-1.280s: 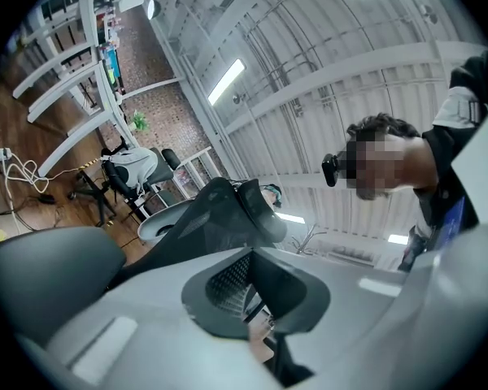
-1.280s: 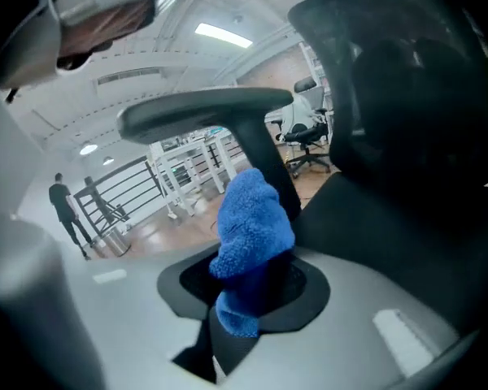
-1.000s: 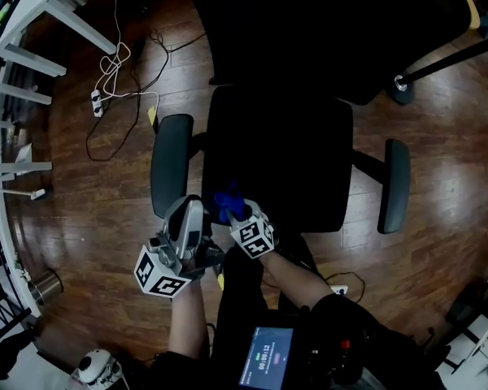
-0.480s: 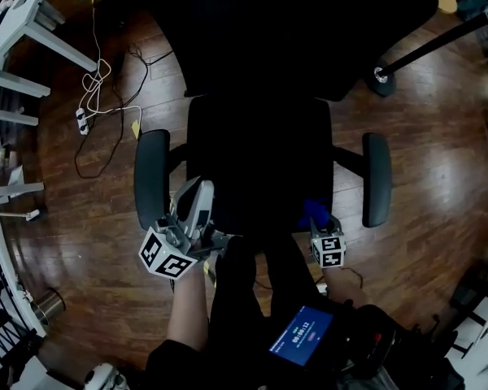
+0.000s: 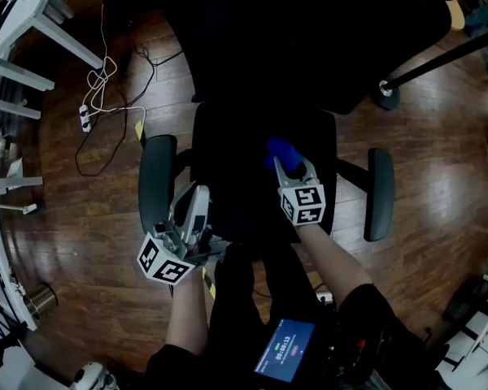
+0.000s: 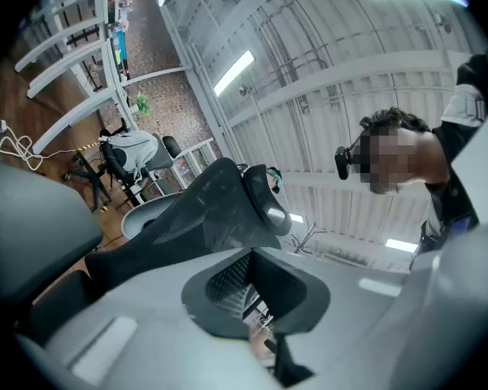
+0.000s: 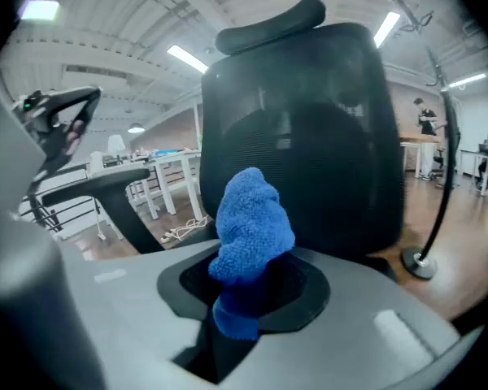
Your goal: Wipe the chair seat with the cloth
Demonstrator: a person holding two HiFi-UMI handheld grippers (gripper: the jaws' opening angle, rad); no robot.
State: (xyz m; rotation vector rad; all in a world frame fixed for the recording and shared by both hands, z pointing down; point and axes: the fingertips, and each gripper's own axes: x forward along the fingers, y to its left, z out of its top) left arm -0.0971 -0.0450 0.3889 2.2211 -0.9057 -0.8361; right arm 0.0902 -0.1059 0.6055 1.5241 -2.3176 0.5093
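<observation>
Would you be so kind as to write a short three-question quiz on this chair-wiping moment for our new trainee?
1. True or false: the left tongs grip the cloth.
2. Pick one: in the head view the right tongs are over A) the chair seat, B) a white desk, C) a metal bin.
3. Short answer: what lies on the floor beyond the armrest at the head view's left?

Key
1. False: the right tongs are shut on it; the left tongs are shut and hold nothing.
2. A.
3. A white cable and a power strip.
</observation>
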